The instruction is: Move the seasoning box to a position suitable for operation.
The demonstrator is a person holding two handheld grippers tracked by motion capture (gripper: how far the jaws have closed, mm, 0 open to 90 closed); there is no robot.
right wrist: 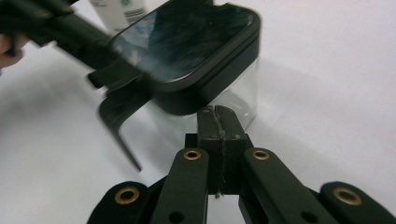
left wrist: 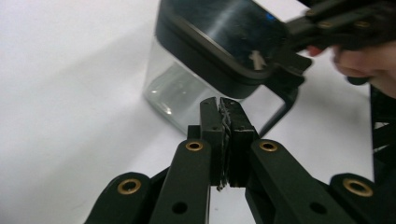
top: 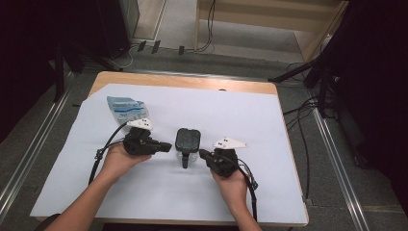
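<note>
A clear jar point(top: 187, 147) with a black lid point(top: 187, 138) stands upright near the middle of the white sheet point(top: 144, 192) that covers the table point(top: 183, 81). A black clip hangs down the jar's near side, toward 6 o'clock in the high view.

The left gripper point(top: 166, 146) lies at 9 o'clock from the jar, held in the left hand point(top: 118, 161), its tips pointing toward 3 o'clock and stopping just beside the jar's wall. In the left gripper view its jaws press flat against each other with nothing between them, and the jar point(left wrist: 187, 88) sits just ahead at 12 o'clock, its lid point(left wrist: 219, 35) tilted across the top of the frame.

The right gripper point(top: 203, 154) sits at 4 o'clock from the jar, in the right hand point(top: 233, 185), tips aimed toward 10 o'clock and close to the jar's base. The right gripper view shows its jaws likewise closed on themselves, empty, with the jar point(right wrist: 233, 100) at 12 o'clock and the lid point(right wrist: 187, 46) above. Whether either tip touches the glass I cannot tell.

A blue-and-white pouch point(top: 126, 109) lies at 10 o'clock from the jar, well apart from it, just behind the left gripper's grey plate.
</note>
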